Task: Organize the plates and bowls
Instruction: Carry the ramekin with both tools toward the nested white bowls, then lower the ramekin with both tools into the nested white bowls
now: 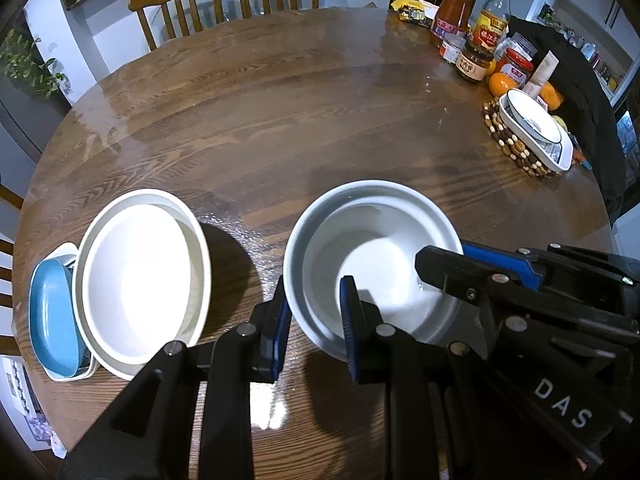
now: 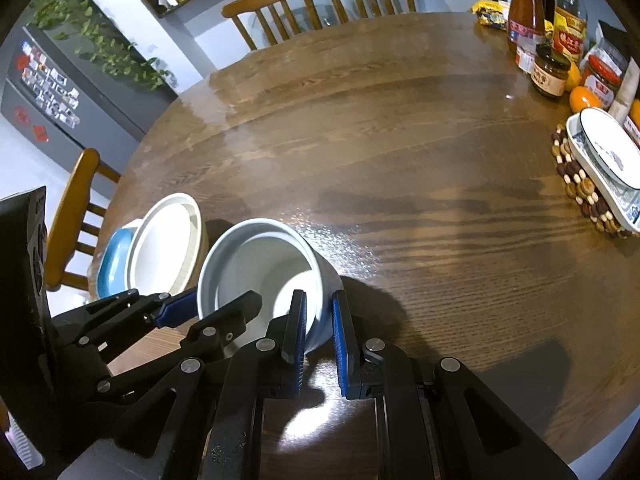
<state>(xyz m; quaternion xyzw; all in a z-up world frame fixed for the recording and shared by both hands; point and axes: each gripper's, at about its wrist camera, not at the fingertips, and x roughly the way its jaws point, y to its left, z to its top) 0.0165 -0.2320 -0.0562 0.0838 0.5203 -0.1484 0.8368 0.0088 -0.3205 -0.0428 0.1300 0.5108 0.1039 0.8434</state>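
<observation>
A white bowl with a pale grey outside sits on the wooden table. My left gripper straddles its near-left rim, one finger inside, one outside. My right gripper straddles the bowl's right wall the same way; it also shows in the left wrist view. Neither pair of pads clearly presses the wall. To the left a white deep plate rests stacked on a blue dish and a white square dish.
At the far right a white oval dish sits on a beaded trivet. Bottles, jars and oranges crowd the far right edge. Wooden chairs stand behind the table, another at the left.
</observation>
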